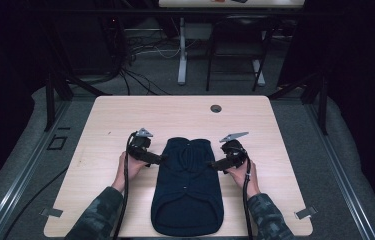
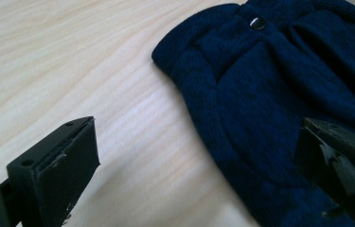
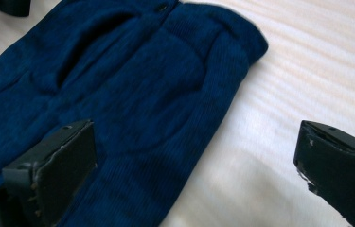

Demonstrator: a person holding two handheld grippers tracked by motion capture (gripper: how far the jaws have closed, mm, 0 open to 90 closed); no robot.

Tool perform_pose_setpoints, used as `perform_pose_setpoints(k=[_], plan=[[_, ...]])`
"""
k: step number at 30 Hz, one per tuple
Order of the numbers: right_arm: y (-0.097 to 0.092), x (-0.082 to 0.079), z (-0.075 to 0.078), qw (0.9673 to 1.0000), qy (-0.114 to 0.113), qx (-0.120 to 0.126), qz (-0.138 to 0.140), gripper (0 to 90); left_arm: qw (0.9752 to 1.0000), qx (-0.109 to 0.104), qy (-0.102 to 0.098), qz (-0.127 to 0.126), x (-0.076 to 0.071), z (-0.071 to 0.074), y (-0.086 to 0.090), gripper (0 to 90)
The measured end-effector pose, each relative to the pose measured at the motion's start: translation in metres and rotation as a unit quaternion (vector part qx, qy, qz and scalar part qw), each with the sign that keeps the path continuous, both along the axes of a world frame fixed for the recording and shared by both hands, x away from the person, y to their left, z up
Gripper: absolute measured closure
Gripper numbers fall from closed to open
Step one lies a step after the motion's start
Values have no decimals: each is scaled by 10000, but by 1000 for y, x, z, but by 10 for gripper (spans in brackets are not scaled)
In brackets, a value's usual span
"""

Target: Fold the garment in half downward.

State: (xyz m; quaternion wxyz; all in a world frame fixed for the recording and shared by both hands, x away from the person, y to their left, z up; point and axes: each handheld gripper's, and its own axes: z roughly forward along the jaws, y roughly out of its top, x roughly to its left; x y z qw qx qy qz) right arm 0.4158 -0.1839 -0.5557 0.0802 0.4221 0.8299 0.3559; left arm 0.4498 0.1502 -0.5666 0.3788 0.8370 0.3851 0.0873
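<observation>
A dark blue knitted garment (image 1: pixel 187 185) lies folded lengthwise in the middle of the light wooden table (image 1: pixel 110 120), its small buttons facing up. My left gripper (image 1: pixel 161 160) is open at the garment's left edge; in its own view one jaw hangs over bare wood and the other over the blue knit (image 2: pixel 270 109). My right gripper (image 1: pixel 211 163) is open at the right edge, straddling the fold of the cloth (image 3: pixel 132 94), with one jaw over the knit and one over the table. Neither holds anything.
The table has a round cable hole (image 1: pixel 216 108) near its far edge. Beyond it stand a white desk leg (image 1: pixel 182 52) and a dark chair frame (image 1: pixel 235 55), with loose cables on the floor. Black rig struts flank the table on both sides.
</observation>
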Motion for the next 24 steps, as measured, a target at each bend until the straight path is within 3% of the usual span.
perform_pose_setpoints(k=[4,6,16,18,19,24], plan=[[5,12,3,10000,89,-9,-10,0,10000,70,0,-40,7,-2,-8,0],[10,18,5,9999,122,-64,-25,17,9997,236,46,-97,14,-3,-17,0],[27,49,4,9985,403,-304,-189,3,9997,182,122,-101,37,-3,-34,0],[29,52,3,9981,478,-318,-202,38,9997,212,137,-76,38,-3,-35,0],[31,57,3,9977,562,-299,-244,105,9995,283,158,-56,40,-4,-37,0],[32,63,-2,9969,660,-322,-278,122,9989,389,214,-114,42,-8,-41,3]])
